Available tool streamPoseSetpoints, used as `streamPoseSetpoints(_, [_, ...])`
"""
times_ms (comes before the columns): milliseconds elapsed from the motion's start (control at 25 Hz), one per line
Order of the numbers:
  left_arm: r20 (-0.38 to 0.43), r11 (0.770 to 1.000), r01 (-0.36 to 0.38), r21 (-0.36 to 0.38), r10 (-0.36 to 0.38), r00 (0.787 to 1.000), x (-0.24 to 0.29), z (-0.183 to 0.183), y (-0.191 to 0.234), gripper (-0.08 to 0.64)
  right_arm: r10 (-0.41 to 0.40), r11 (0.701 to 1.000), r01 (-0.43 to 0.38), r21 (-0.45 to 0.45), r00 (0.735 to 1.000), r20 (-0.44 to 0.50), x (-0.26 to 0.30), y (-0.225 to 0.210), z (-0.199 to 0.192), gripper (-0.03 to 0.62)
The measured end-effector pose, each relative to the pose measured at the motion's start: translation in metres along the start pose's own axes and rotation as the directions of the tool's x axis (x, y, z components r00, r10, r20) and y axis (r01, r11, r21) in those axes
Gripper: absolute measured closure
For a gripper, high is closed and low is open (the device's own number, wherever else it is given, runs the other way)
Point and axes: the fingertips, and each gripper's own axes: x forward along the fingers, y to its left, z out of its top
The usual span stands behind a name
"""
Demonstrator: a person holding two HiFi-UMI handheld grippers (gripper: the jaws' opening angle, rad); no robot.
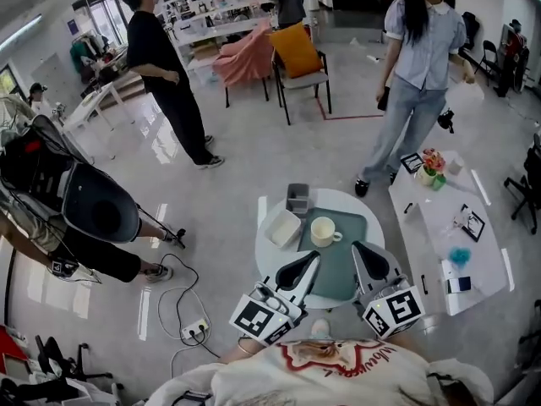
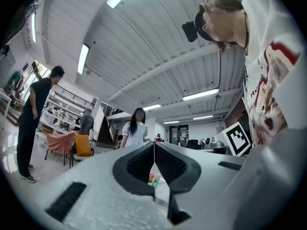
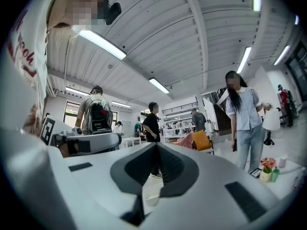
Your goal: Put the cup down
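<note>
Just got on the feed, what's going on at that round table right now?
A person holds a gripper in each hand over the near side of the table. The cup stands upright on the green tray, and neither gripper touches it. The left gripper and right gripper both have their jaws together with nothing between them. A white box sits left of the tray. The cup looks already put down.

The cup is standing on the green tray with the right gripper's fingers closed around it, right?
Not quite. The cup stands on the green tray, but free: in the head view the right gripper is short of it, and the right gripper view shows its fingers shut on nothing.
</note>
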Motion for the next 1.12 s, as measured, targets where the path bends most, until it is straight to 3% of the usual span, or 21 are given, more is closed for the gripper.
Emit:
streamPoseSetpoints(360, [-0.014, 1.0, 0.001, -0.001, -0.001, 1.0, -0.116, 0.036, -0.081, 0.545, -0.024, 0.999, 0.024, -0.027, 1.0, 0.02, -0.088, 0.103, 0.01, 0.565])
streamPoseSetpoints(560, [-0.045, 1.0, -0.001, 0.013, 0.002, 0.999, -0.177, 0.032, -0.118, 0.544, -0.063, 0.998, 0.063, -0.002, 0.998, 0.003, -0.145, 0.149, 0.003, 0.565])
streamPoseSetpoints(800, [-0.049, 0.999, 0.035, -0.011, -0.036, 0.998, -0.182, 0.036, -0.173, 0.545, -0.045, 0.999, 0.046, -0.028, 0.998, 0.038, -0.185, 0.159, 0.025, 0.565])
streamPoseSetpoints(1120, [-0.009, 1.0, 0.018, -0.021, -0.018, 1.0, -0.193, 0.031, -0.26, 0.545, -0.057, 0.998, 0.056, -0.013, 0.998, -0.012, -0.28, 0.162, 0.007, 0.563])
